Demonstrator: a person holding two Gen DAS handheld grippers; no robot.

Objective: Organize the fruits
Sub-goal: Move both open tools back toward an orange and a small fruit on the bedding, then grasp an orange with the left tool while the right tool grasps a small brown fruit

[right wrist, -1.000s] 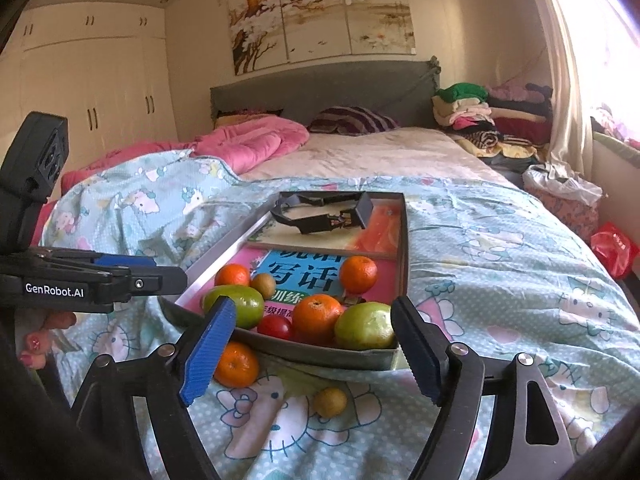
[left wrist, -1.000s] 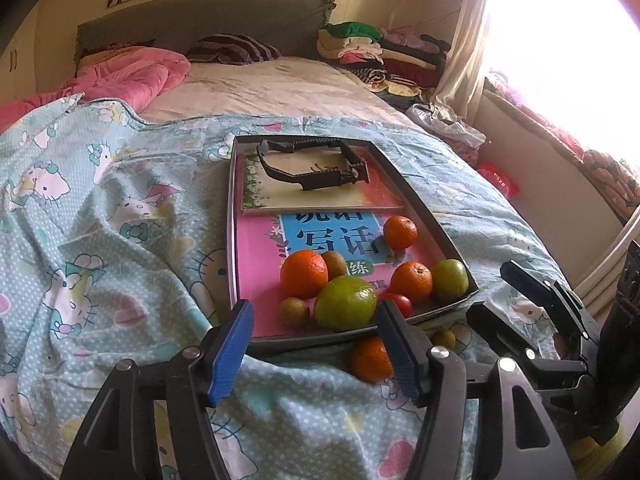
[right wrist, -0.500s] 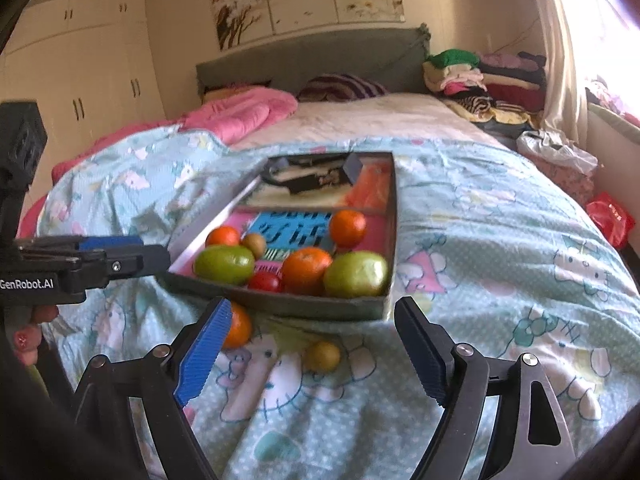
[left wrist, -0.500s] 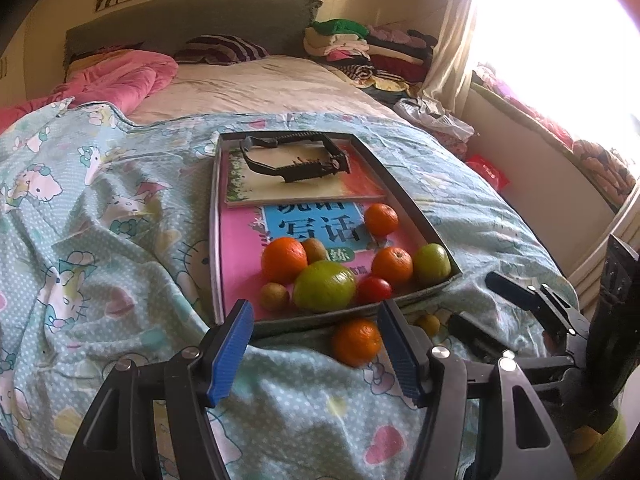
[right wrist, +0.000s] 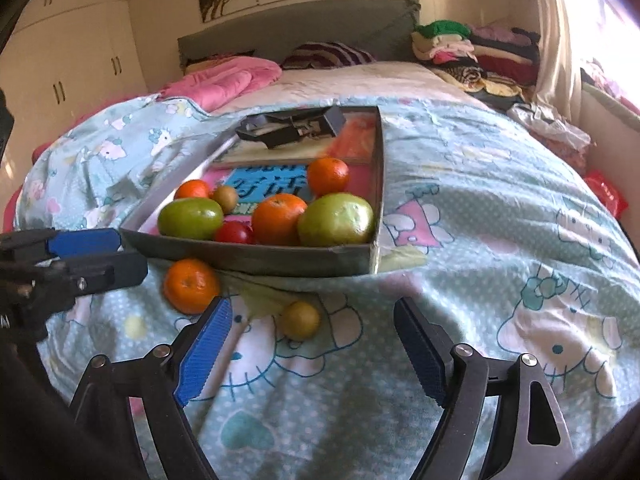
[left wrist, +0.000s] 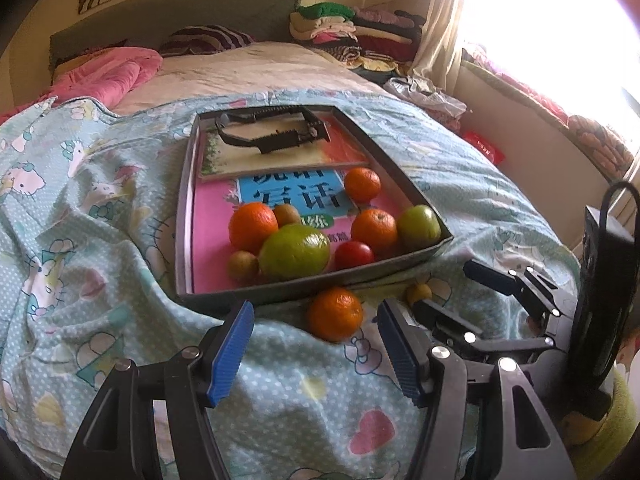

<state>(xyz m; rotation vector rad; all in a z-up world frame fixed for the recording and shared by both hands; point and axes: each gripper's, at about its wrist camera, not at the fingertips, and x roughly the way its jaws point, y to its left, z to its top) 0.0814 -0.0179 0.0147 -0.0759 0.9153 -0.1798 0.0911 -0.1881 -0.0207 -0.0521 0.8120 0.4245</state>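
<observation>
Both grippers have come down closer to the bed (right wrist: 500,208). Most fruit sits in the tray (left wrist: 304,288). One orange (left wrist: 335,313) and a small brown fruit (right wrist: 300,320) lie outside, ready to pick. Left gripper (left wrist: 316,356): jaws open, empty. Right gripper (right wrist: 312,352): jaws open, just narrowing, empty.

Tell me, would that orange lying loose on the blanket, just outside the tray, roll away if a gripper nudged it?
Probably only a little. The orange is round, so it can roll, but it lies in the soft, rumpled blanket, which should slow it. The tray wall just behind would likely block it that way. It looks firm enough to take a gentle squeeze.
</observation>
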